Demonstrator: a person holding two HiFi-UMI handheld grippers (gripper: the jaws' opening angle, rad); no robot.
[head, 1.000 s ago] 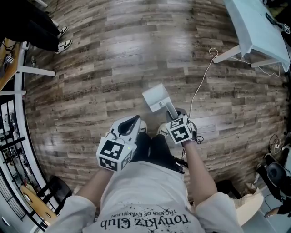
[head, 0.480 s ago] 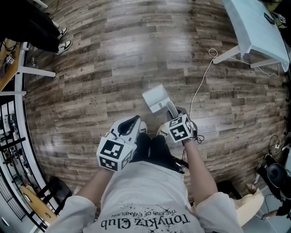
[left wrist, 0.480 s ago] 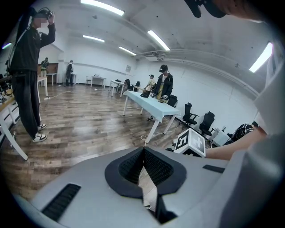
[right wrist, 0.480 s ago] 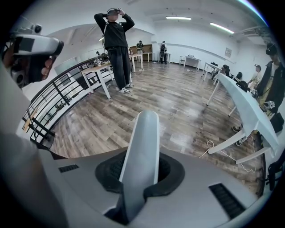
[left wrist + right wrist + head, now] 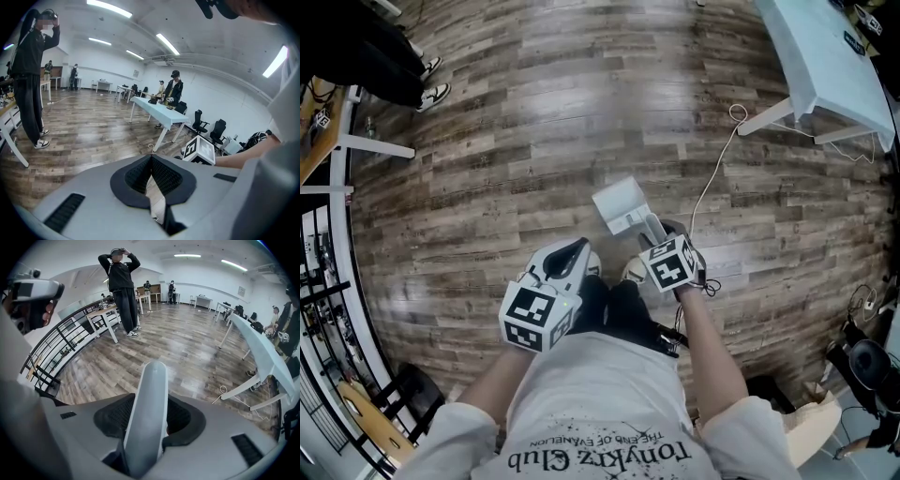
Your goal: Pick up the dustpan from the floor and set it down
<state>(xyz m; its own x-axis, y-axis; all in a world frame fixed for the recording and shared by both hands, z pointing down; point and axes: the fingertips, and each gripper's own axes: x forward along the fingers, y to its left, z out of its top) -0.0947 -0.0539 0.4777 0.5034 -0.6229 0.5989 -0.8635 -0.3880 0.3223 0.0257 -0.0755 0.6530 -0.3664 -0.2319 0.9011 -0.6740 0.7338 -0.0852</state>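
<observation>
Right gripper point(image 5: 654, 236) is pointed steeply down at the near end of the dustpan point(image 5: 619, 203). Its jaws are opening now, with the pale handle point(image 5: 149, 413) standing upright between them and dark pad showing on either side of it. The pan lies on the wood floor point(image 5: 534, 112), just beyond the person's feet, its wide mouth on the far side. A thin white cable point(image 5: 712, 178) runs past on its right, up towards the table point(image 5: 825, 56) at far right. Left gripper point(image 5: 572, 251) hangs near the person's left knee, well apart from the pan, its tips pinched together on nothing.
</observation>
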